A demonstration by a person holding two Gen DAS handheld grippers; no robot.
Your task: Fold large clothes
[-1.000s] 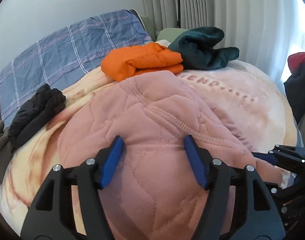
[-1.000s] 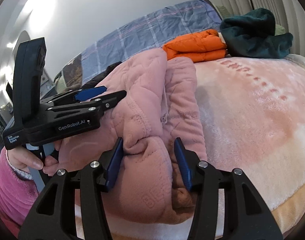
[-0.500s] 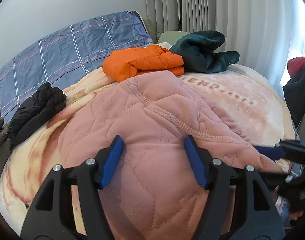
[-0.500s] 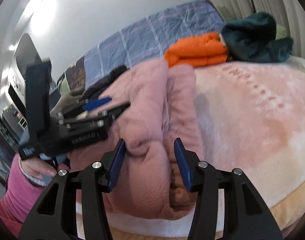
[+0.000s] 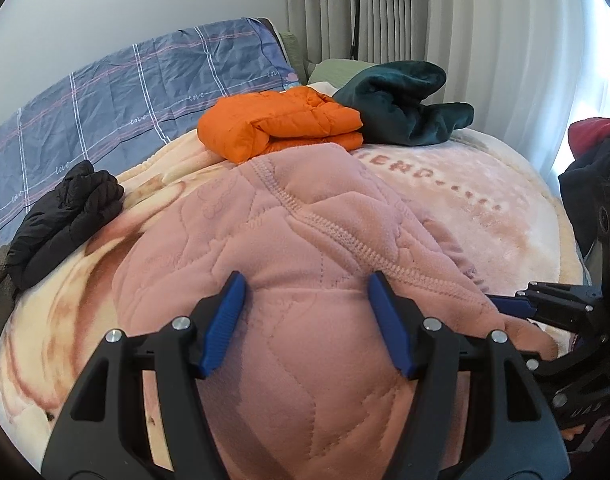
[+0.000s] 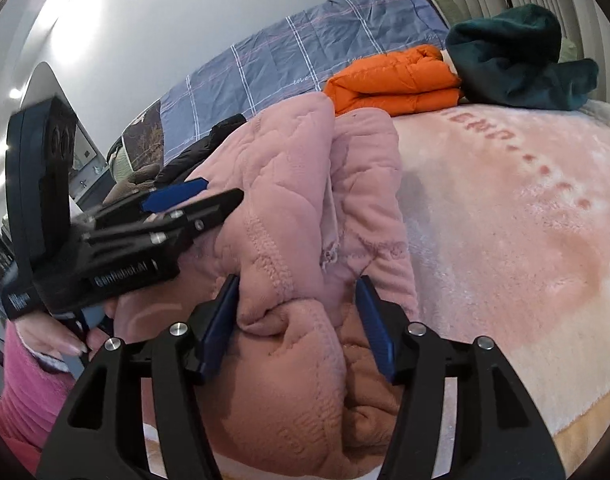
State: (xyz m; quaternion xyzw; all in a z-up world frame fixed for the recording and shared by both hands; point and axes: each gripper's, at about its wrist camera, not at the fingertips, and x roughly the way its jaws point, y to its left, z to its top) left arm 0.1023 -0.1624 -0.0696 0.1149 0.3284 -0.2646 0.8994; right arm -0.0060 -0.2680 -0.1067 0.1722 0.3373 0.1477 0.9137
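A pink quilted fleece garment (image 5: 305,248) lies bunched on the pink blanket (image 5: 485,208) on the bed; it also shows in the right wrist view (image 6: 305,208). My left gripper (image 5: 307,320) is open, its blue pads either side of a hump of the garment. My right gripper (image 6: 297,320) is open too, its pads straddling a thick fold at the garment's near edge. The left gripper shows in the right wrist view (image 6: 185,200), over the garment's left side. The right gripper shows in the left wrist view (image 5: 517,304), at the garment's right edge.
A folded orange puffer jacket (image 5: 281,124) and a dark green fleece (image 5: 405,104) lie at the bed's far end. A black jacket (image 5: 65,216) lies left. A blue plaid pillow (image 5: 125,100) lies against the wall. Curtains (image 5: 445,20) hang behind. Dark clothes (image 5: 589,168) pile at right.
Both grippers stay open around the pink garment. The left gripper has lifted slightly and shifted; the right gripper's view has barely moved.
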